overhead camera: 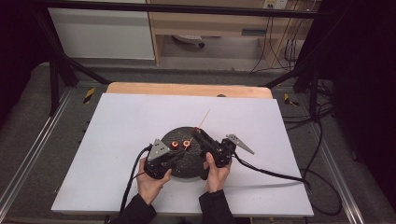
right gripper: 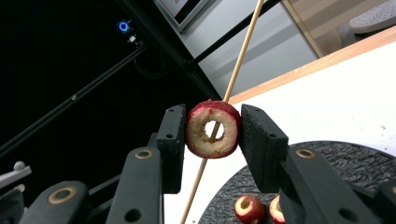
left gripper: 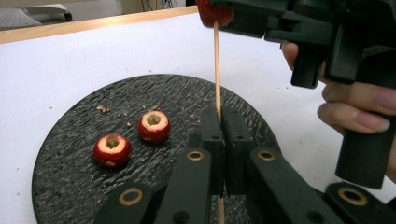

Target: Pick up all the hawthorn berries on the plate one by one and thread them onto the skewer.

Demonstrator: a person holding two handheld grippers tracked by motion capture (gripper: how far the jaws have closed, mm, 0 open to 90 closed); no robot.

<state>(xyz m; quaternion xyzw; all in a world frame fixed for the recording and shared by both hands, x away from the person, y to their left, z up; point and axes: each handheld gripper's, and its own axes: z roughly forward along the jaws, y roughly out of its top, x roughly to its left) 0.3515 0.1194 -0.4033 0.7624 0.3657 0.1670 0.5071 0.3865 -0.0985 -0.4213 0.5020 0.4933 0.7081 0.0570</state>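
Observation:
A thin wooden skewer (left gripper: pixel 216 70) stands upright, and my left gripper (left gripper: pixel 221 123) is shut on its lower part above the black round plate (left gripper: pixel 70 163). My right gripper (right gripper: pixel 213 129) is shut on a cored red fruit (right gripper: pixel 225 141), and the skewer (right gripper: pixel 243 46) passes through the fruit's hole. Two more cored red fruits (left gripper: pixel 153 126) (left gripper: pixel 112 150) lie on the plate with their holes facing up. In the high view both grippers, left (overhead camera: pixel 180 154) and right (overhead camera: pixel 192 133), meet over the plate (overhead camera: pixel 187 165), and the skewer (overhead camera: pixel 204 119) points away from me.
The plate sits in the middle of a white board (overhead camera: pixel 116 140) on a wooden table (overhead camera: pixel 187 88). Crumbs lie on the plate. Cables trail from both grippers across the board. A black frame and grey floor surround the table.

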